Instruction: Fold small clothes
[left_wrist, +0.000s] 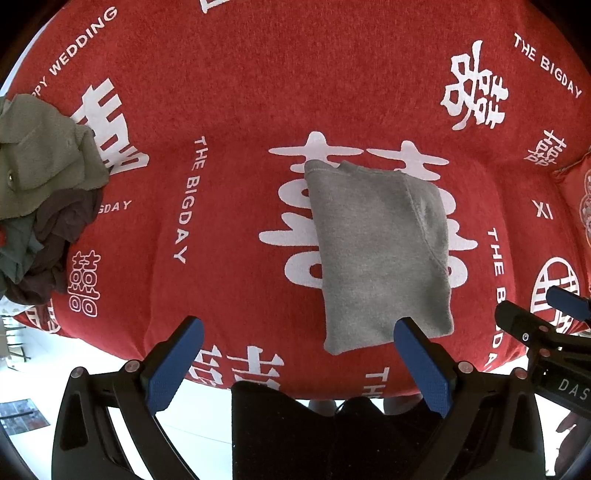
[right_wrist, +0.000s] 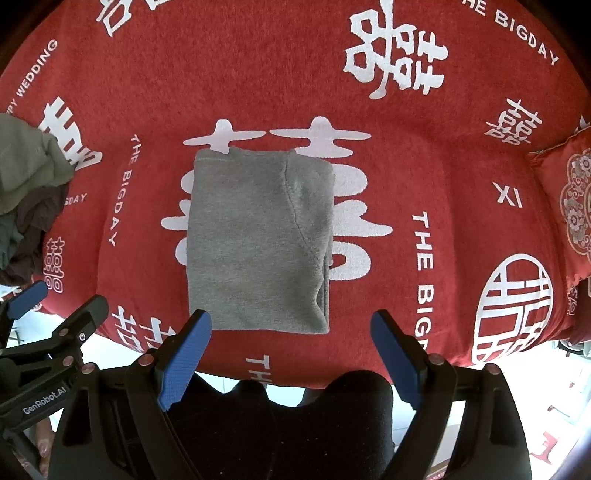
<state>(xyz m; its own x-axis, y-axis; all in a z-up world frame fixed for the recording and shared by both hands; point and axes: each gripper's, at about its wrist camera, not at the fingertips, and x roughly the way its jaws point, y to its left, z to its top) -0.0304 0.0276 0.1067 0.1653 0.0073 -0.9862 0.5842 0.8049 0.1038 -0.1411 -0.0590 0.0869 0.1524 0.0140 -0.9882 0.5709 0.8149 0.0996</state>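
Right wrist view: embroidered cushion (right_wrist: 570, 214) far right | left wrist view: fuller clothes pile (left_wrist: 40, 192) | folded grey garment (right_wrist: 255, 236) | left tongs (left_wrist: 299, 365), right tongs (right_wrist: 291, 354) gaping, empty.

Both wrist views are evenly and brightly lit by soft daylight, with strong fisheye bending that curves the red printed cover (left_wrist: 240, 92) and darkens the corners of each frame to black. The pale floor (left_wrist: 33, 354) at the lower left of the left view and at the lower right of the right view is overexposed to near white, while the grey folded garment (right_wrist: 255, 236) at centre is sharp and casts almost no shadow. The lower middle of each frame sinks into deep, detail-free shadow.
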